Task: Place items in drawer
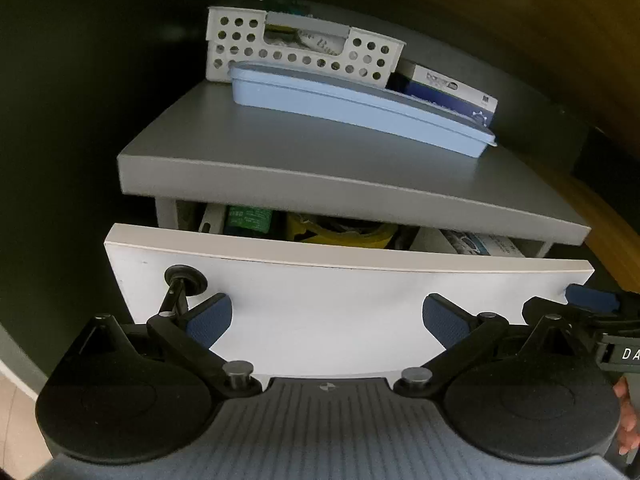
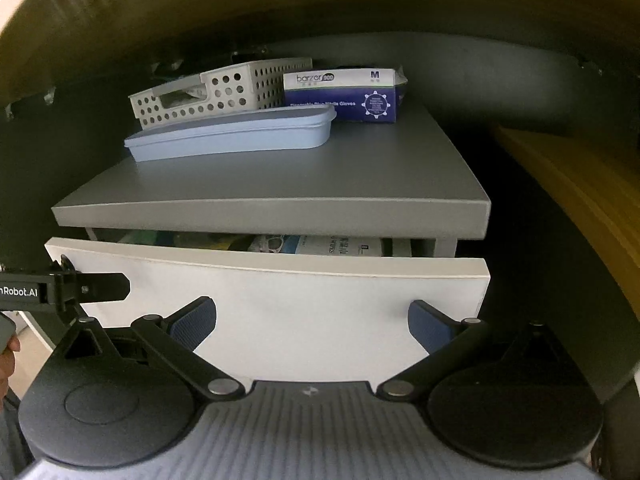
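Observation:
A white drawer front (image 1: 328, 300) (image 2: 280, 300) stands slightly pulled out under a grey cabinet top (image 1: 280, 152) (image 2: 280, 180). Through the gap I see a green packet (image 1: 248, 220), a yellow item (image 1: 344, 234) and printed paper (image 2: 344, 247). On the top lie a light blue lidded case (image 1: 352, 108) (image 2: 236, 134), a white perforated basket (image 1: 296, 46) (image 2: 216, 90) and a glove box (image 1: 448, 94) (image 2: 344, 94). My left gripper (image 1: 327, 320) and right gripper (image 2: 312, 322) are both open, empty, side by side close to the drawer front.
A black keyhole with a key (image 1: 185, 280) sits at the drawer front's upper left. The cabinet stands under a desk in a dark recess, with a yellowish wooden panel (image 2: 568, 192) to the right. A hand (image 1: 626, 416) shows at the frame edge.

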